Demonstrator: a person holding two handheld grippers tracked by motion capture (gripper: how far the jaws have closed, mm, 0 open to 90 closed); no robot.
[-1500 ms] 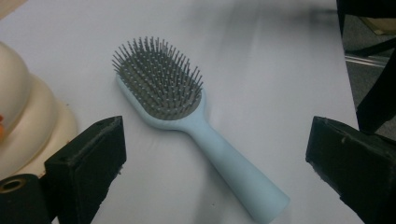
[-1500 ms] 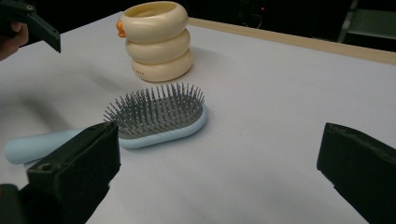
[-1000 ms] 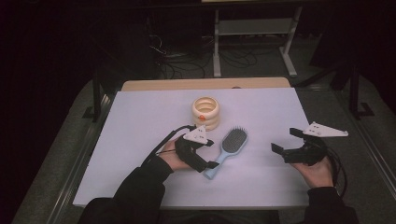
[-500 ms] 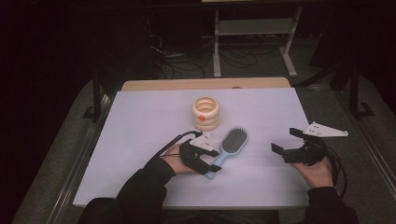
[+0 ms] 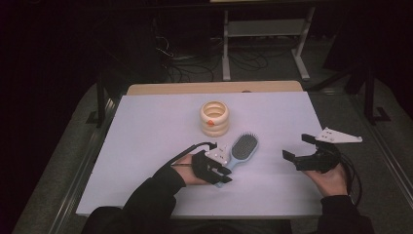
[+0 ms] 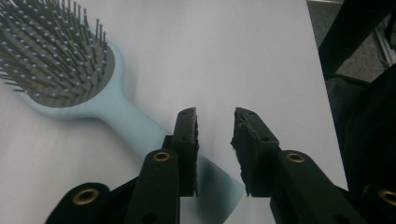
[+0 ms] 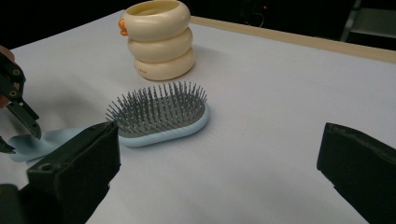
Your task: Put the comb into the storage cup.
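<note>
hairbrush [image 5: 242, 149], pale blue, lies bristles up on the white table [image 5: 146, 126], near its middle and toward the person's side; its head points up and away at a slant, handle toward the left hand.

table: large bare stretches left of the brush and between the brush and the right hand; wooden strip along the far edge, dark floor past both side edges.

cream ringed holder [image 5: 214, 118]: stands upright just beyond the brush head, apart from it.

right gripper [image 5: 297, 147]: jaws spread wide, nothing between them, held above the table near its right edge, well apart from the brush.

left gripper [image 6: 215, 135]: jaws have just been closing and now stand narrow, straddling the brush handle end. left gripper view: one pad lies against the handle's side, a gap still shows at the other pad; cannot tell whether the grip is firm.
</note>
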